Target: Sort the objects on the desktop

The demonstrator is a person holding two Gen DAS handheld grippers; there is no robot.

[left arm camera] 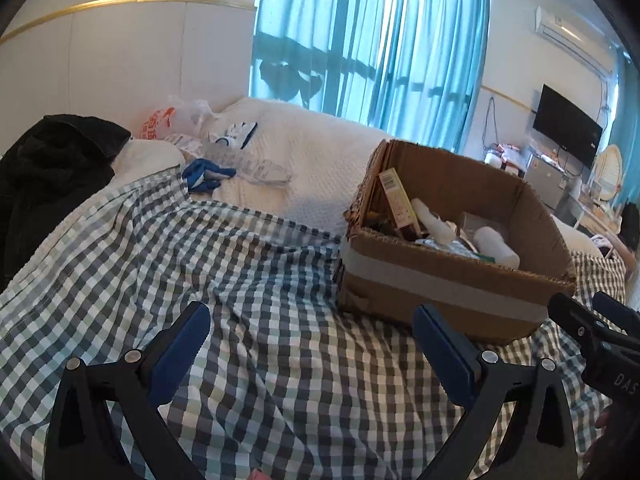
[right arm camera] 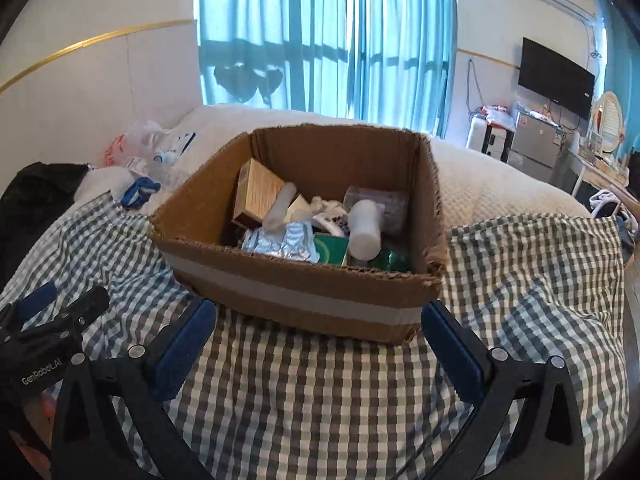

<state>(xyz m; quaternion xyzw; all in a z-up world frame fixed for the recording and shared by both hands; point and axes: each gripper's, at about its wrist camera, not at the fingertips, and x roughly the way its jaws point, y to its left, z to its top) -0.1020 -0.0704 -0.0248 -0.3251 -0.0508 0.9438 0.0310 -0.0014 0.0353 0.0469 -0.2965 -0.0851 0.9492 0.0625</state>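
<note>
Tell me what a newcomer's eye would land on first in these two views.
The open cardboard box on the checked cloth, crammed with a white bottle, a yellow carton and a foil pack. Behind it, bright teal curtains fill the window. Both the left gripper and the right gripper hang open before the box.

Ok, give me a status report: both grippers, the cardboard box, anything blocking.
Left gripper open, empty. Right gripper open, empty, facing the cardboard box. Box upright on checkered cloth, holding a white bottle and packets. Nothing between grippers and box.

A checked cloth (right arm camera: pixel 320 380) covers the bed (right arm camera: pixel 500 188), bearing a cardboard box (right arm camera: pixel 304 296).
</note>
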